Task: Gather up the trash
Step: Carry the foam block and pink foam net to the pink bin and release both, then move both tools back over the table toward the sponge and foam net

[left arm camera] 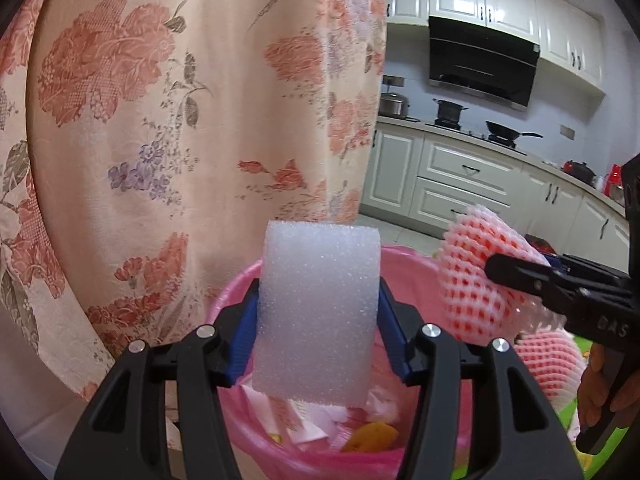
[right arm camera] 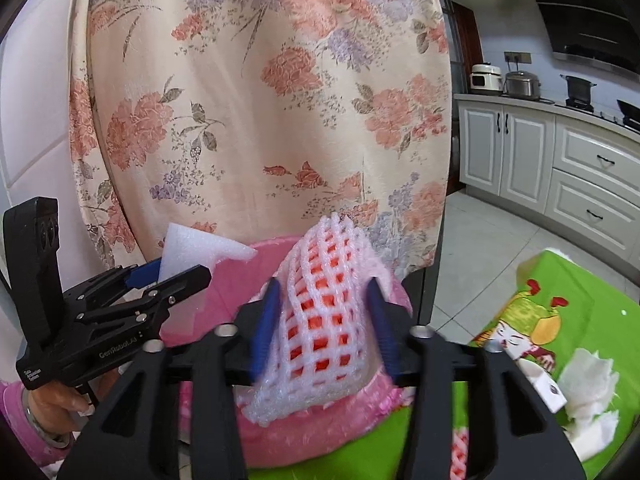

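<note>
Foam block (left arm camera: 318, 312) sits between your left gripper (left arm camera: 318, 320) pads, pressed lightly, above the pink-lined bin (left arm camera: 236, 288). Right gripper (right arm camera: 322, 320) stands parted around a fruit net sleeve (right arm camera: 324, 320); contact there is blurred, I cannot tell. Both pieces look feather-light, soft, crushable: pinch mid-body. Bin's depth is hidden; more scraps (right arm camera: 584, 380) lie on the green-covered desk (right arm camera: 592, 280).

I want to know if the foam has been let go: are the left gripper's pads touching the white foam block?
Touching. The left wrist view shows both blue pads flush against the sides of the white foam block, no gap, above the pink bin.
</note>
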